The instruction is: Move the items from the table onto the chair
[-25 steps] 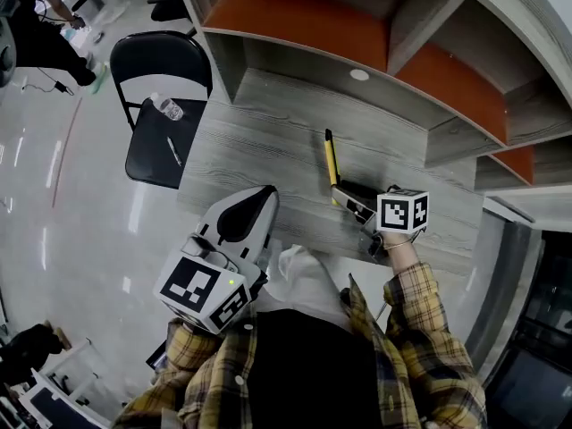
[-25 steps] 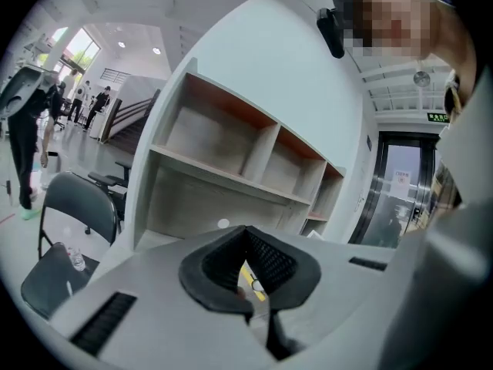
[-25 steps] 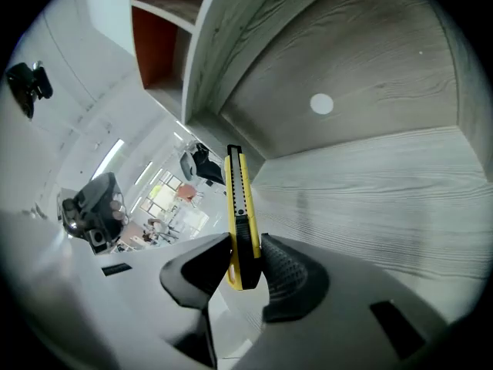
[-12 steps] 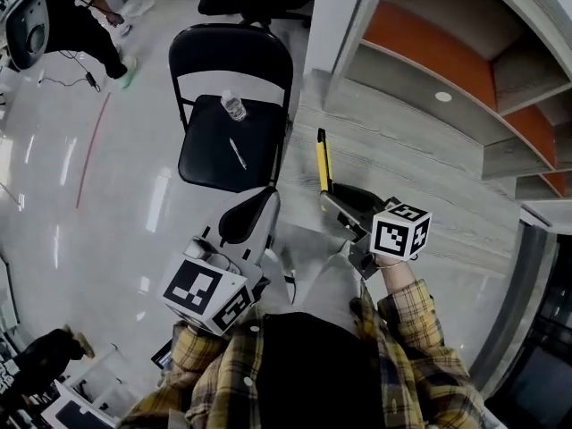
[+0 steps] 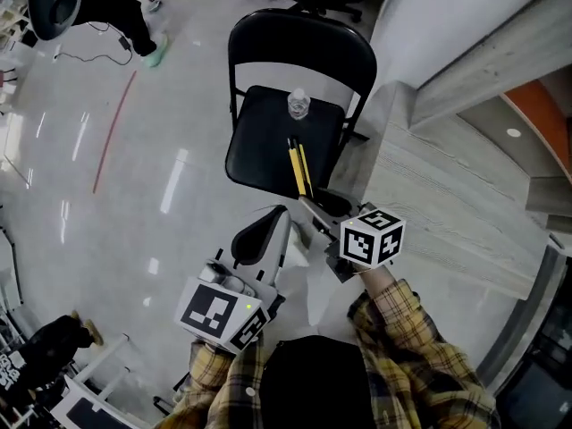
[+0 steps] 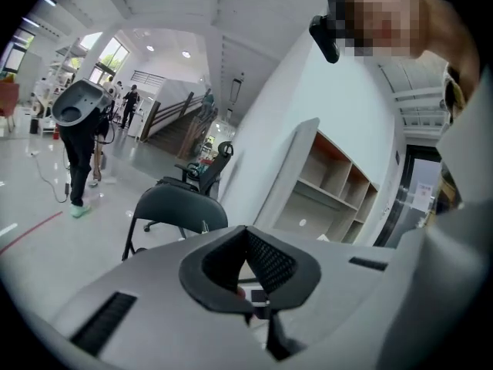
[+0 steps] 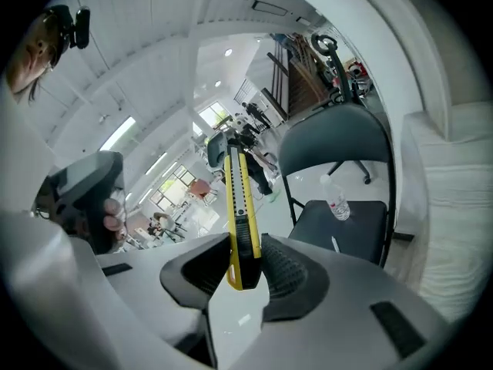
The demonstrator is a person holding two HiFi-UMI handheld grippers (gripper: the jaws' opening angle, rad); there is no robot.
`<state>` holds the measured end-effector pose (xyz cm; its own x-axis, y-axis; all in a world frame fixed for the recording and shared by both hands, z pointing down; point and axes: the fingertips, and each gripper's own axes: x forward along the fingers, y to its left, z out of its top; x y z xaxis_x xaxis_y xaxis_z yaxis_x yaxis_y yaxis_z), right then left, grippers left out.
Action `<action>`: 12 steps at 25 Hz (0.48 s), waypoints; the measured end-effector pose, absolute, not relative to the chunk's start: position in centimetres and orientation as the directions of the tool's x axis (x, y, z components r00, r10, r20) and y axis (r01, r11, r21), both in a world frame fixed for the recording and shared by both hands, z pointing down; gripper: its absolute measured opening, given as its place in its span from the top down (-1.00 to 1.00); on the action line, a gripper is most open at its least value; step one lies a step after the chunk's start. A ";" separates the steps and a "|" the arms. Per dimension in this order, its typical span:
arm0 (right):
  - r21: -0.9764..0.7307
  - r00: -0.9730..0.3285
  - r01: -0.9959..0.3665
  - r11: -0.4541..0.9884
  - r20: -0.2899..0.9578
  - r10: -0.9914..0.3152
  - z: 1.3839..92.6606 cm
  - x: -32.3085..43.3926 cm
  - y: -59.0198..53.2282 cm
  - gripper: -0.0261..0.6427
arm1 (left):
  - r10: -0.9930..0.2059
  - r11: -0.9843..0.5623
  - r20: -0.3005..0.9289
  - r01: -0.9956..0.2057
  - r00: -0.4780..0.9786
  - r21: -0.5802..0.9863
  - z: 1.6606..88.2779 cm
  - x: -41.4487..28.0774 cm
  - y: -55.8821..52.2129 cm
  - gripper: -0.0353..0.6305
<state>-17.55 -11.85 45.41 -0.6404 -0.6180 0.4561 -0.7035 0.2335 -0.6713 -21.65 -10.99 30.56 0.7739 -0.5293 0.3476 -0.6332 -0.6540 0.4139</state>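
Right tongs (image 5: 315, 207) carried yellow cutter (image 5: 297, 170) over chair (image 5: 261, 161).

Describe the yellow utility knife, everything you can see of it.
The yellow utility knife has a long, slim, plastic-looking body with a black strip along its length; no blade can be made out. The right hand-held gripper is shut on its rear end, with a pad pressing on either side. The knife sticks straight out past the jaws, and in the head view its front end reaches over the black chair seat.
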 end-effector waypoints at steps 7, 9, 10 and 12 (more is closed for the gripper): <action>-0.610 -0.560 -0.778 0.150 0.566 -0.605 57.3 -24.0 -18.1 0.52 | -0.592 -0.542 0.384 -0.703 0.708 0.459 37.6 -27.0 -14.3 0.88; -0.569 -0.526 -0.812 0.128 0.620 -0.583 61.5 -24.6 -19.0 0.52 | -0.605 -0.504 0.396 -0.717 0.691 0.482 39.8 -28.0 -15.0 0.88; -0.547 -0.505 -0.829 0.115 0.645 -0.573 63.6 -24.6 -19.5 0.52 | -0.609 -0.491 0.399 -0.721 0.686 0.489 40.8 -28.3 -15.5 0.88; -0.504 -0.459 -0.860 0.084 0.690 -0.560 67.9 -24.5 -20.8 0.52 | -0.609 -0.473 0.411 -0.727 0.678 0.498 43.3 -28.7 -16.4 0.88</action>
